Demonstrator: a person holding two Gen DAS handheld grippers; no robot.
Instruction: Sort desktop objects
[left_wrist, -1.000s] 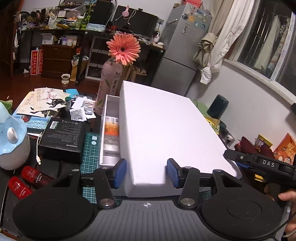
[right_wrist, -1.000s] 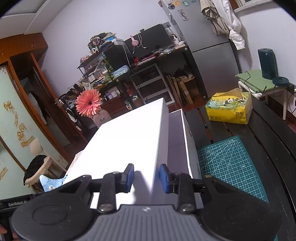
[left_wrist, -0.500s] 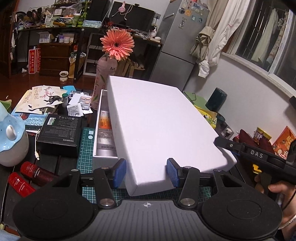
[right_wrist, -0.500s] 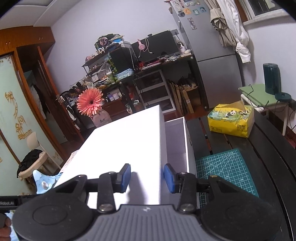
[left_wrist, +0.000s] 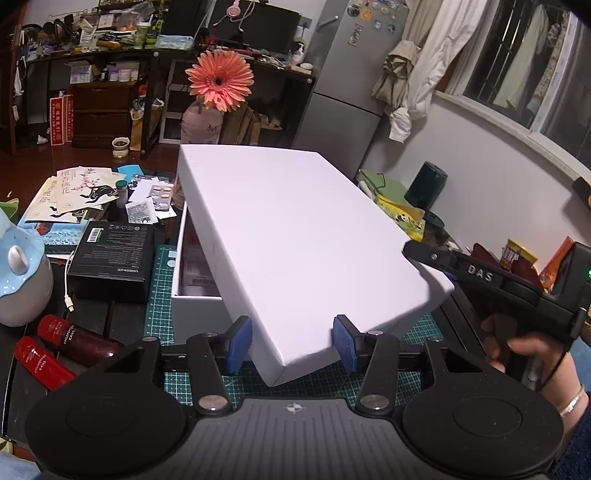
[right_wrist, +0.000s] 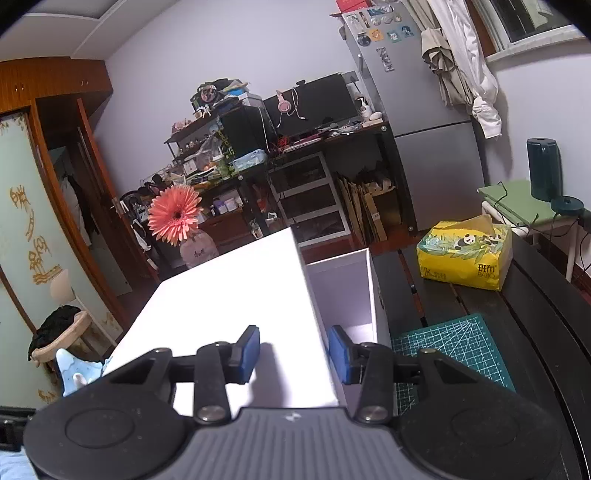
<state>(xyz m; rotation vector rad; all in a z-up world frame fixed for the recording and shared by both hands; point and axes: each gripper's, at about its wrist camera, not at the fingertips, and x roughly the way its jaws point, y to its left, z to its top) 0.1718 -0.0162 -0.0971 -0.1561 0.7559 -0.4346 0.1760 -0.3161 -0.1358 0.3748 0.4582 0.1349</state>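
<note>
White card lid (left_wrist: 295, 240): since approx. 1 s ago we see it skewed on its box (left_wrist: 195, 306). It was lined up square with the box; now one corner points at the left gripper (left_wrist: 291, 343) and the far-right corner overhangs the box wall. The strip of open box along the lid's left side is wider, and packaged contents show inside.

Right gripper (right_wrist: 293, 350): the gap between its pads has widened over the same second. It is now open and straddles the lid's right edge, one pad over the top face and one beside the side wall, w/ no visible pressure on either.

Left gripper: its pads flank the lid's near corner and appear to touch it. We cannot tell if they clamp.

Our judgement: the lid is mid-handling and not seated. It needs re-aligning before the box counts as sorted.

Location: the box sits on the green cutting mat (left_wrist: 159, 295), towards the near edge of the dark surface (right_wrist: 480, 306).

Materials and shapes:
- Lid and box: matt, rigid card, rectangular, sharp corners.
- Mat: gridded, flat.
- Black carton (left_wrist: 110, 258), left of the box: printed, boxy.
- Red tubes (left_wrist: 70, 336), near-left corner: glossy, cylindrical.
- Tissue pack (right_wrist: 465, 254), towards the far-right edge: soft yellow wrap.
</note>
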